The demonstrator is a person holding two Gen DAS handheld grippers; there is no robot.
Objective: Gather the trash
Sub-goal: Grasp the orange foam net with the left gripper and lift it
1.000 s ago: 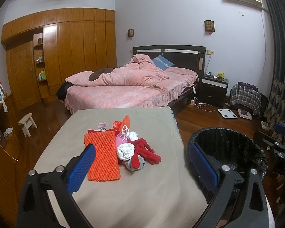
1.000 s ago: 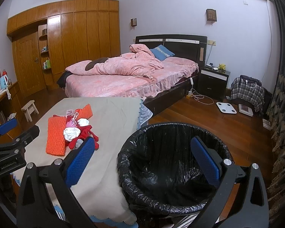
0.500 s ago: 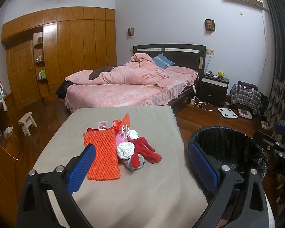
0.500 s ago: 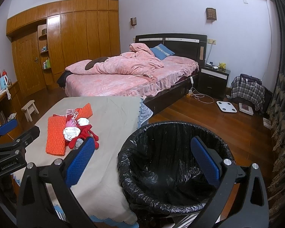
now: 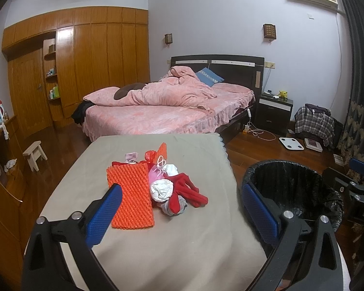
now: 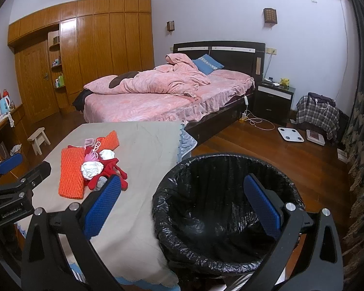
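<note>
A pile of trash lies on the beige-covered table (image 5: 182, 237): an orange foam net (image 5: 131, 196), a crumpled white wad (image 5: 161, 189), red strips (image 5: 189, 192) and pink and white scraps. The pile also shows in the right wrist view (image 6: 92, 167). A bin with a black liner (image 6: 220, 208) stands at the table's right edge; it also shows in the left wrist view (image 5: 291, 186). My left gripper (image 5: 182, 214) is open and empty, hovering short of the pile. My right gripper (image 6: 182, 206) is open and empty above the bin's near rim.
A pink bed (image 5: 162, 111) stands beyond the table. A small wooden stool (image 5: 35, 154) and a low cabinet are on the left. A nightstand (image 5: 274, 111), a white scale (image 5: 291, 143) and a plaid bundle sit on the wooden floor at right.
Both grippers have dipped and drifted slightly; the scene sits a little higher in the views. Nothing was picked up and the jaws stay open.
</note>
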